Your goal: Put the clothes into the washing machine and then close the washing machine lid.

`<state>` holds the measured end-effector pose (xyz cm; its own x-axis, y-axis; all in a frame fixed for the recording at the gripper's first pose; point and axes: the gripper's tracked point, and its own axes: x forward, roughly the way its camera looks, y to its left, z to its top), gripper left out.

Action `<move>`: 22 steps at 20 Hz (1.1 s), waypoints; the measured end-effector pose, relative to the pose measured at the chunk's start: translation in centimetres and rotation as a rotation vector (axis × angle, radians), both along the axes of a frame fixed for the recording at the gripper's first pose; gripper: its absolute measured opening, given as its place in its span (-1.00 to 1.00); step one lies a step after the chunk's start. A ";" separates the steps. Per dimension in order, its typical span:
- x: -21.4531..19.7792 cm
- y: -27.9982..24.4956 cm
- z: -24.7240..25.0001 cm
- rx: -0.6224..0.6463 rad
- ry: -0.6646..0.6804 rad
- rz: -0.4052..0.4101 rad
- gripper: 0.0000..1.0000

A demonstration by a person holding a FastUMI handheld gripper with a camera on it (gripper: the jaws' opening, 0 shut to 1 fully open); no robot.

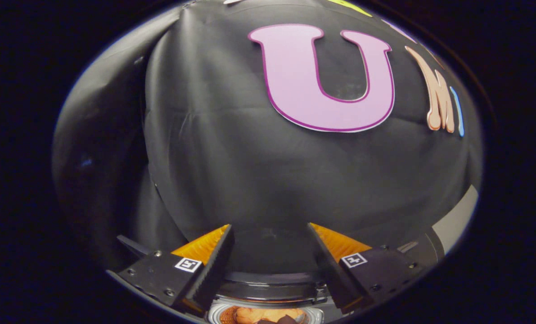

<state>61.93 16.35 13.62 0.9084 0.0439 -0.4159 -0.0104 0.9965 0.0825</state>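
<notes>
No words, brand names or numbers can be read on any object here. The only signs are two small square coded tags on the gripper [270, 226]. One tag [188, 264] sits on the upper face of one finger's body and the other tag [353, 259] sits in the matching place on the other finger. Each is a white square with a blocky black pattern inside a black border. It is a machine-read mark, not letters or digits. The fingers stand spread apart with nothing between them. The dark rim of the washing machine [272, 281], between the finger bodies, carries no lettering that can be made out.
</notes>
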 end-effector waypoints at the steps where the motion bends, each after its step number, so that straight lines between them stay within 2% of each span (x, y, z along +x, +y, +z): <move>1: -0.3 0.0 0.0 -0.004 0.008 0.006 0.94; 22: 0.9 -1.5 -0.6 0.008 -0.009 0.027 0.95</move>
